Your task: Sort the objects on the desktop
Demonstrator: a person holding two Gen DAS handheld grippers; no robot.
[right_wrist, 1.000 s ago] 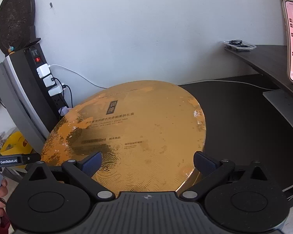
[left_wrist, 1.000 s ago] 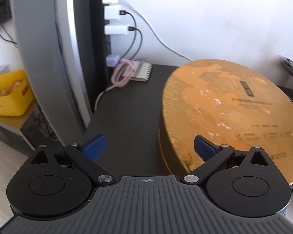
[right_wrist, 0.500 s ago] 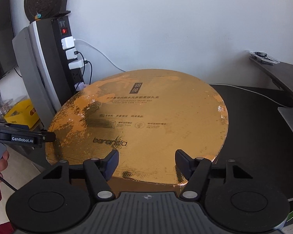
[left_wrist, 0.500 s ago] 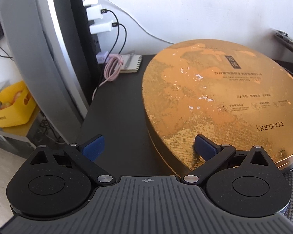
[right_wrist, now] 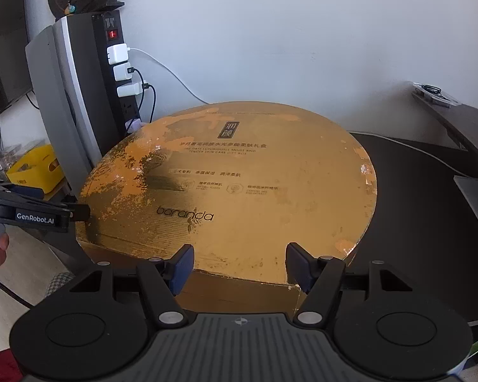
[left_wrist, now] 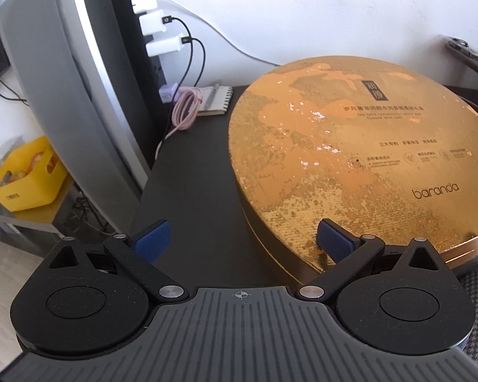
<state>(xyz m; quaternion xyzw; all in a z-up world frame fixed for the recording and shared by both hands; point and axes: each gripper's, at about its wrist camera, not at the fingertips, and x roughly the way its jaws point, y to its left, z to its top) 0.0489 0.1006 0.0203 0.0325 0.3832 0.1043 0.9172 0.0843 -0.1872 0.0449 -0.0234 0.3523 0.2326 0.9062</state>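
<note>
Right wrist: my right gripper [right_wrist: 239,269] half-closed, gripping nothing, bracing the round gold gift box [right_wrist: 239,184]; left gripper [left_wrist: 239,238] spread.

My right tongs [right_wrist: 239,267] have just narrowed around the near edge of the gold box [right_wrist: 239,175], which has turned level ahead of both tongs.
</note>
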